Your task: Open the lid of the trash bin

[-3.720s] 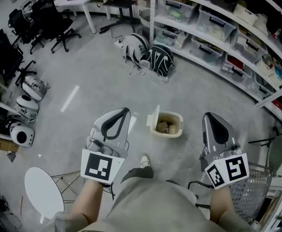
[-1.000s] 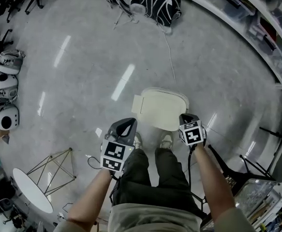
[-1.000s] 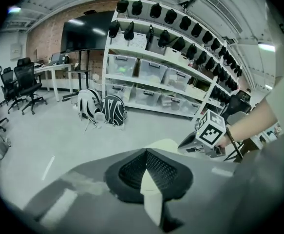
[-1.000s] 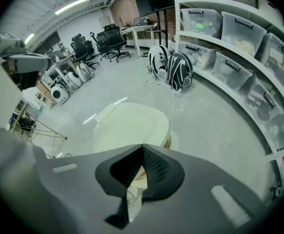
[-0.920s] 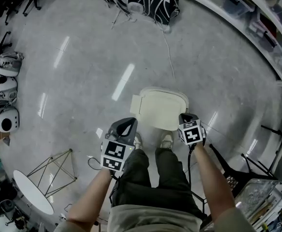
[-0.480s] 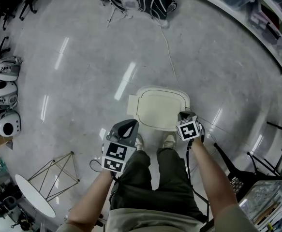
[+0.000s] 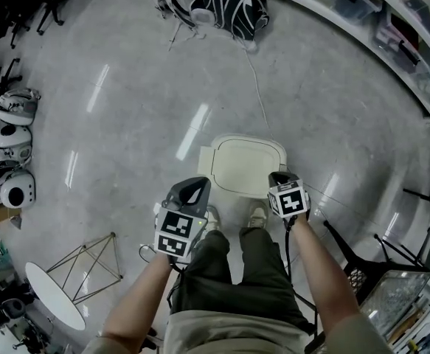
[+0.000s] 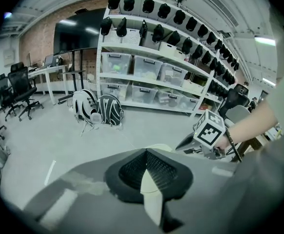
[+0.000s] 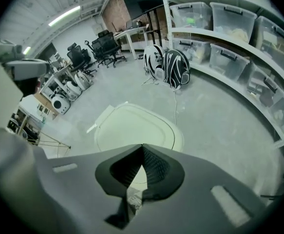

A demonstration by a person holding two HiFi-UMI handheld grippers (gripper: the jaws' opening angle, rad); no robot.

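The cream trash bin (image 7: 243, 167) stands on the floor right in front of the person's shoes, its lid (image 9: 132, 128) lying flat and closed. My right gripper (image 7: 276, 176) hovers at the lid's near right edge, shut, with nothing in it; its tips (image 9: 142, 146) meet over the lid's near rim. My left gripper (image 7: 193, 185) is to the left of the bin, near its front left corner, also shut and holding nothing (image 8: 145, 151). In the left gripper view only a sliver of the lid (image 8: 159, 146) shows past the jaws.
A black-and-white bag and helmets (image 7: 229, 2) lie further ahead, with a cable (image 7: 259, 91) running toward the bin. Shelves with plastic boxes (image 9: 215, 23) curve along the right. Helmets (image 7: 14, 186), a wire stand (image 7: 89, 260) and a white round table (image 7: 52, 295) are on the left.
Earliest frame: the bin stood open farther ahead with things inside. Now its lid is down and I stand right over it. Over the last second both grippers barely shifted.
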